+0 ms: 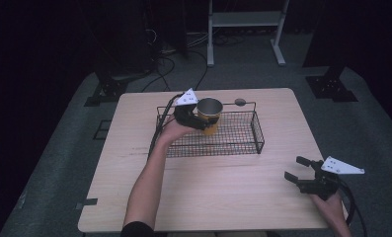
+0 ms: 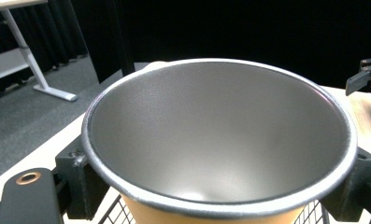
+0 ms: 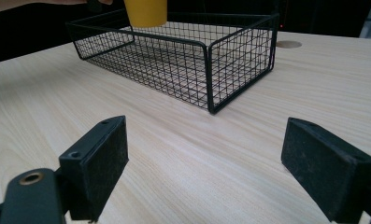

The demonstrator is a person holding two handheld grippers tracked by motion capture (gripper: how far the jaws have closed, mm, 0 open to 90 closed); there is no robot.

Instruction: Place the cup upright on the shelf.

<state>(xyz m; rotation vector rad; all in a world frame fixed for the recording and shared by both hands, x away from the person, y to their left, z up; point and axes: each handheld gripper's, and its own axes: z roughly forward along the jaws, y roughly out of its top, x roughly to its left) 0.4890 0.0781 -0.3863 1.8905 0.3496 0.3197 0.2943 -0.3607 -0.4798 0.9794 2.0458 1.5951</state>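
Cup (image 1: 209,112) sits squeezed in the left gripper (image 1: 197,118), above the wire basket (image 1: 243,143). Its yellow bottom is cut off in the left gripper view. The right gripper (image 1: 302,170) is wide, holding nothing.

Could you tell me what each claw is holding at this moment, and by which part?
The left claw grips the yellow cup by its sides just below the rim; the right claw holds nothing.

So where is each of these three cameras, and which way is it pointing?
High view: above the table, looking down; forearm, hands, both hand-held grippers.
Left gripper view: on the left hand-held gripper, facing the steel-lined yellow cup between its jaws.
Right gripper view: on the right hand-held gripper, low over the wood, facing the wire basket.
All three share the cup.
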